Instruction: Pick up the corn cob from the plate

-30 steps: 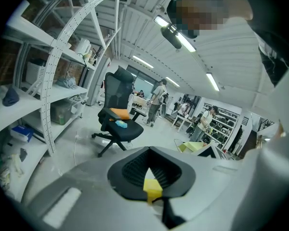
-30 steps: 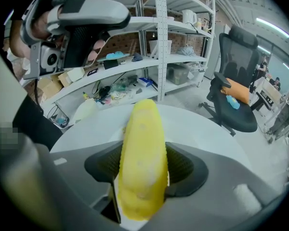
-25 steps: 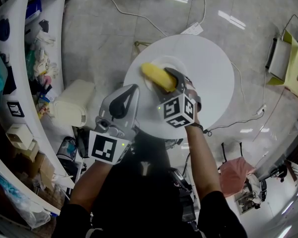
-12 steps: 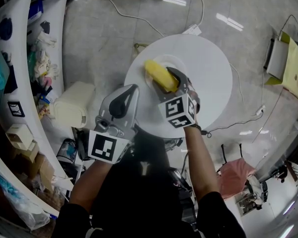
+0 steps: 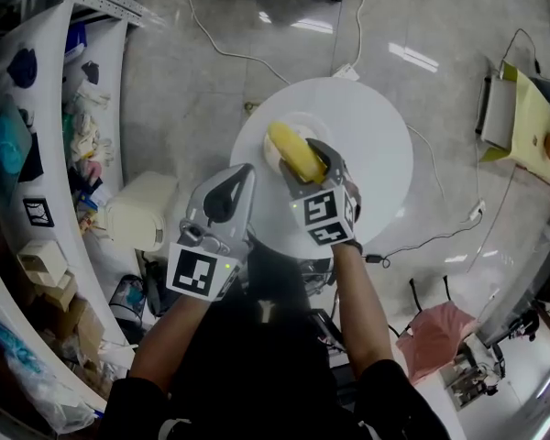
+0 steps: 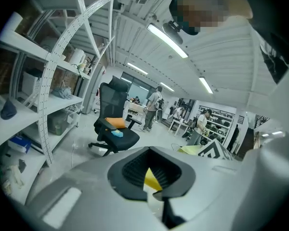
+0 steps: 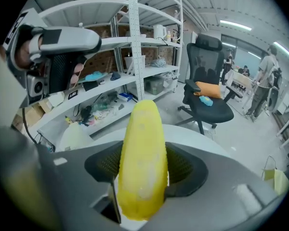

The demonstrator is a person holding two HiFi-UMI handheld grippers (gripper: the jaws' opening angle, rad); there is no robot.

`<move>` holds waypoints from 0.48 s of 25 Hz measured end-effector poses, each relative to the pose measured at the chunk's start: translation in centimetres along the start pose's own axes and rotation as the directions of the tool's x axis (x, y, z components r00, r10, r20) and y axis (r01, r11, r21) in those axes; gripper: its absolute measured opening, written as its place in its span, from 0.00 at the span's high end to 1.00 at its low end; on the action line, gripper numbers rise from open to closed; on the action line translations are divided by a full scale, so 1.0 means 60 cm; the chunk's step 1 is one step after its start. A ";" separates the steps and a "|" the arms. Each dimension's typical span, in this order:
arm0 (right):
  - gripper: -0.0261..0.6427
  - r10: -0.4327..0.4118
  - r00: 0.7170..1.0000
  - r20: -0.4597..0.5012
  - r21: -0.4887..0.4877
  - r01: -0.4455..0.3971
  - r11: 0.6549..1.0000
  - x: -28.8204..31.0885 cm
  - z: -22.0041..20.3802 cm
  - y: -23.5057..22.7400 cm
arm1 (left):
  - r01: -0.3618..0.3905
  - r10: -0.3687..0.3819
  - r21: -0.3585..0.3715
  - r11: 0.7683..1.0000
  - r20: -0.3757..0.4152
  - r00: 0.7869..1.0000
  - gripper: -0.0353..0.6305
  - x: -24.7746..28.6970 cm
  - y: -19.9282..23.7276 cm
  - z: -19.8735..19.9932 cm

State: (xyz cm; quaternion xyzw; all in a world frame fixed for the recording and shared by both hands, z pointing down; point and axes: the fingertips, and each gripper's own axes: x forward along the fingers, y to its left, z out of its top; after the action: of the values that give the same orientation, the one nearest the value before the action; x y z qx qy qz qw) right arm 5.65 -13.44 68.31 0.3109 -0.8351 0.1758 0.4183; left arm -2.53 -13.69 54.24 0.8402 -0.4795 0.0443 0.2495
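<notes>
Pick-up of the corn cob, lift stage. The right gripper (image 5: 303, 164) is clamped on the corn cob (image 5: 291, 150). Its 2 jaws stand wide, and their ribbed pads press the cob's flanks near its blunt lower end, as the right gripper view shows. The cob's tapered end projects forward and upward beyond the jaw tips. In the head view the cob lies over the near edge of the plate (image 5: 304, 116), which sits on the round white table (image 5: 376, 154). Whether the cob has cleared the plate cannot be read from above. No part of it appears to rest on anything in the right gripper view, so the grasp is judged complete and the lift under way. The left gripper (image 5: 239, 178) hovers just beside the table's near-left edge. Its jaws are drawn together and hold nothing, and it takes no part in this step.

Next move, as judged: raise the cob straight up until it is plainly apart from the plate, keeping the clamp firm. The cob is smooth, rounded and gripped near 1 end, so it could pivot or slide between the pads if the wrist tilts sharply.
</notes>
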 end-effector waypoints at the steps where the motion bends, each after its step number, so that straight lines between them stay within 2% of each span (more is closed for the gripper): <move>1: 0.56 -0.009 1.000 0.010 0.012 0.009 1.000 -0.009 0.005 0.001 | 0.005 -0.005 0.003 1.000 0.006 1.000 0.94 -0.004 -0.005 0.007; 12: 0.57 -0.125 0.987 0.103 0.155 0.109 0.982 -0.117 0.054 -0.003 | 0.066 -0.068 0.040 0.997 0.047 0.997 0.94 -0.052 -0.062 0.071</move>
State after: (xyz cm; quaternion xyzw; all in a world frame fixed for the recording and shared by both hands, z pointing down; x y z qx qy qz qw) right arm 7.05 -12.76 60.73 0.3992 -0.8221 0.1950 0.3562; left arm -1.81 -11.67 48.16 0.8611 -0.4562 0.0246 0.2231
